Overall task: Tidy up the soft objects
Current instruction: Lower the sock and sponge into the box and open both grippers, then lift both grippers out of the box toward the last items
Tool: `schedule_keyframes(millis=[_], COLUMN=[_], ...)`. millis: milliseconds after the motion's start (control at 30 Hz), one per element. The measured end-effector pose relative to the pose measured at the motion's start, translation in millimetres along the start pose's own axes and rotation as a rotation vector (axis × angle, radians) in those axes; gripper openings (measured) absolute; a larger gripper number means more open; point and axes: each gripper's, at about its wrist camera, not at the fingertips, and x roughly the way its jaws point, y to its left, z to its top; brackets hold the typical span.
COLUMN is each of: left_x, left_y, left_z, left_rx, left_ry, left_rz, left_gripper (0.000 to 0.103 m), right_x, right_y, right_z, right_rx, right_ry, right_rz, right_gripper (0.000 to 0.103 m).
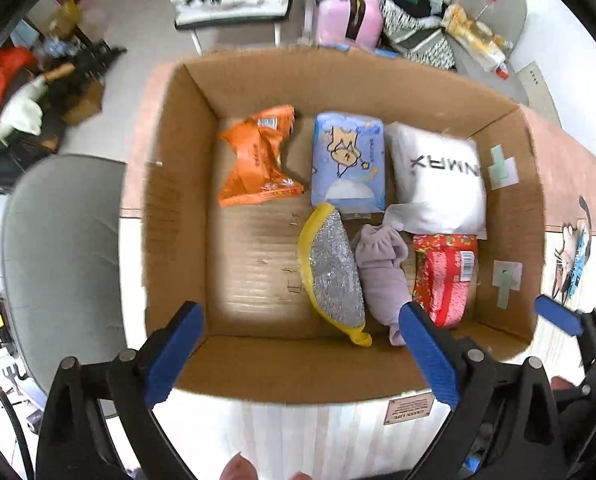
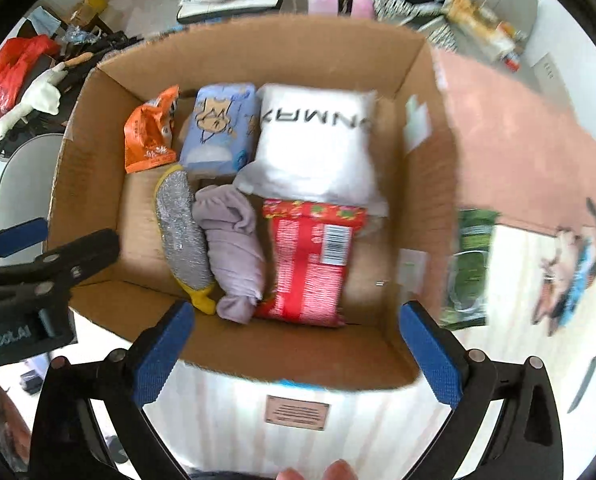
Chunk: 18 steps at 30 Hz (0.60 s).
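An open cardboard box holds several soft things: an orange packet, a blue tissue pack, a white pillow pack, a yellow-rimmed silver scourer, a lilac cloth and a red packet. My left gripper is open and empty above the box's near wall. My right gripper is open and empty above the same wall. Each gripper's fingers show at the edge of the other's view.
The box stands on a white and pink table with a cat picture. A grey chair is at the left. A white goose toy, a red bag and cluttered chairs lie beyond.
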Motion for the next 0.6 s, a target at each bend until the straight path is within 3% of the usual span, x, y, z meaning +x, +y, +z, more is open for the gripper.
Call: schedule_keyframes(millis=[433,600], left_x=[-82.5,-111.6], left_y=[1.6,0.7], left_z=[-45.4,-65.2], left_rx=[-0.008,-0.020], left_ry=[-0.218,-0.268], left_rz=[0.016,0.011], left_gripper=[0.100,0.100], right_x=[-121.2,-158.0], right_y=[-16.5,-18.4], right_z=[-58.9,-80.3], right_rx=[-0.002,-0.020], right_ry=[-0.206,-0.266], right_rz=[0.007,0.019], right_gripper=[0.103,0.103])
